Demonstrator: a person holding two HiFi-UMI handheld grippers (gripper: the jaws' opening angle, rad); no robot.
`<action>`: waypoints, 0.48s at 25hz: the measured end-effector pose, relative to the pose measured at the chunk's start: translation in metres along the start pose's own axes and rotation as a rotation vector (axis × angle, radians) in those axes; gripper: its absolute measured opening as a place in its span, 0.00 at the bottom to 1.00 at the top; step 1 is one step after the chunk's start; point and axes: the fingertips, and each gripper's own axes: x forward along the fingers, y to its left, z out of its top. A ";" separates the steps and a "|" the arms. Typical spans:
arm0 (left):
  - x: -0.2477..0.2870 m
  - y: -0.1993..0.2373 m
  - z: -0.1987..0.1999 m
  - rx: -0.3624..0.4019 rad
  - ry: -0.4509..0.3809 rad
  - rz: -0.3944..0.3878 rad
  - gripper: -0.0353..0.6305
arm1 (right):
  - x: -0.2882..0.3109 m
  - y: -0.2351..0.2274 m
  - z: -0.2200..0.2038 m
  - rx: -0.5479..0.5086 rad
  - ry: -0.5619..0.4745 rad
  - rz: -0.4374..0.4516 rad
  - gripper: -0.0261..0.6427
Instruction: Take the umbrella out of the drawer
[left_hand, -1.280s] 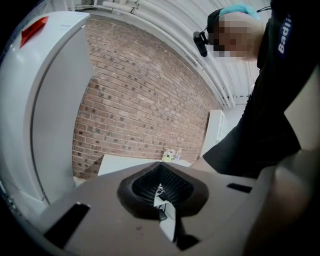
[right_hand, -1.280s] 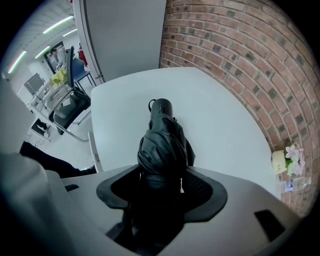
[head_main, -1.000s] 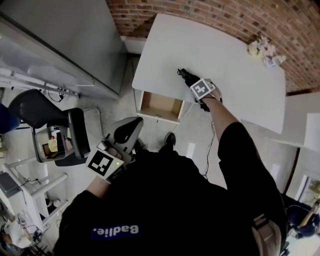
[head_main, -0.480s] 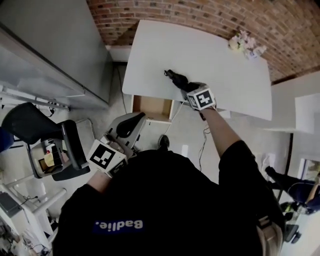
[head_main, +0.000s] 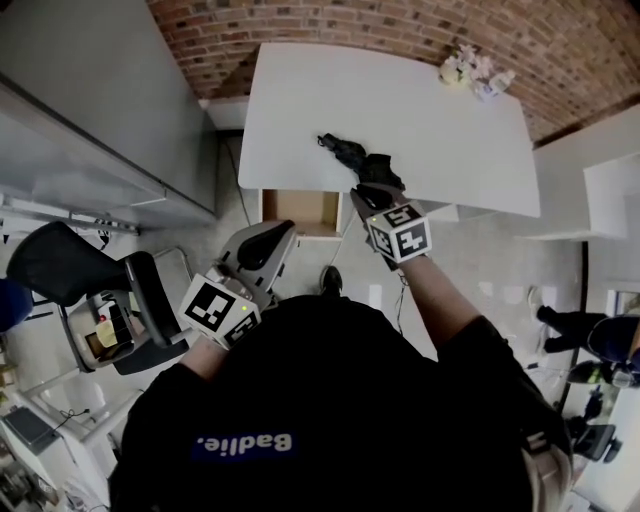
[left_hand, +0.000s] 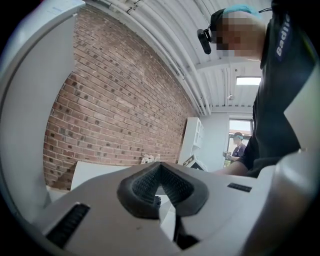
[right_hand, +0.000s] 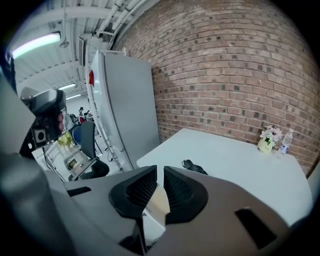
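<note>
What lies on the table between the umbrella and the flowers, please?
Nothing: the right gripper view shows only bare white table between the folded black umbrella and the flowers.

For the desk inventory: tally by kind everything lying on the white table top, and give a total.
Black folded umbrella: 1
Small vase of pale flowers: 1
Small clear bottle: 1
Total: 3
</note>
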 end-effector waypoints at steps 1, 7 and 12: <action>0.000 -0.001 0.000 0.003 0.001 -0.004 0.05 | -0.006 0.007 0.004 0.006 -0.015 0.010 0.12; -0.002 -0.004 -0.001 0.007 0.008 -0.012 0.05 | -0.035 0.041 0.030 0.034 -0.107 0.075 0.10; 0.002 -0.002 -0.002 0.007 0.007 -0.014 0.05 | -0.044 0.063 0.045 0.103 -0.164 0.144 0.09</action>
